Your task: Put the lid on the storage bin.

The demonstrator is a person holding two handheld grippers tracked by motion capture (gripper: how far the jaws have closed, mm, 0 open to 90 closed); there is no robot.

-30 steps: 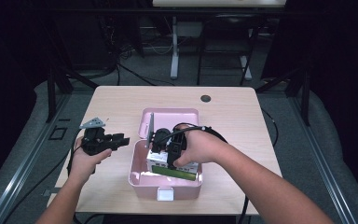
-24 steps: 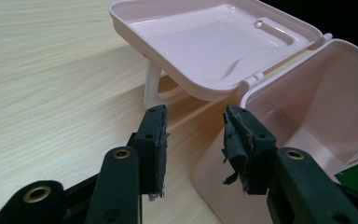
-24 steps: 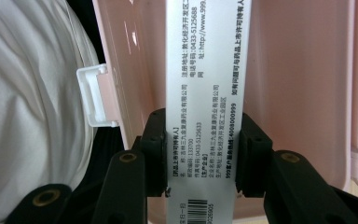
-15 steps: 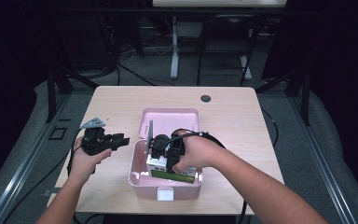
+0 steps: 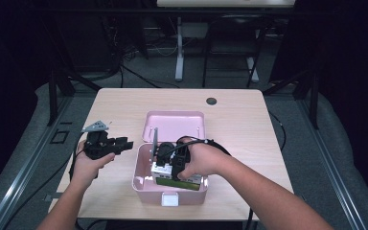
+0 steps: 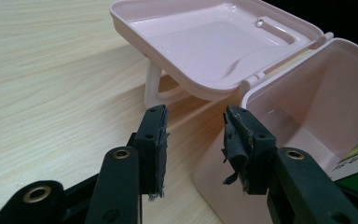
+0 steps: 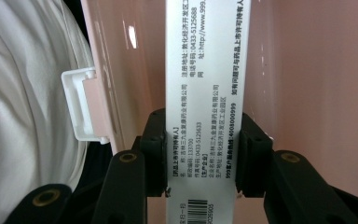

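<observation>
The right tongs grip a white-and-green printed carton by its narrow sides, both pads pressed flat on it, inside the pink box at the near tabletop edge. The left tongs hover spread and empty beside the box's left wall. Behind, its lid lies open.

A pale wooden desk stands on grey floor; behind its far edge, a white table leg, black cables, darkness.
</observation>
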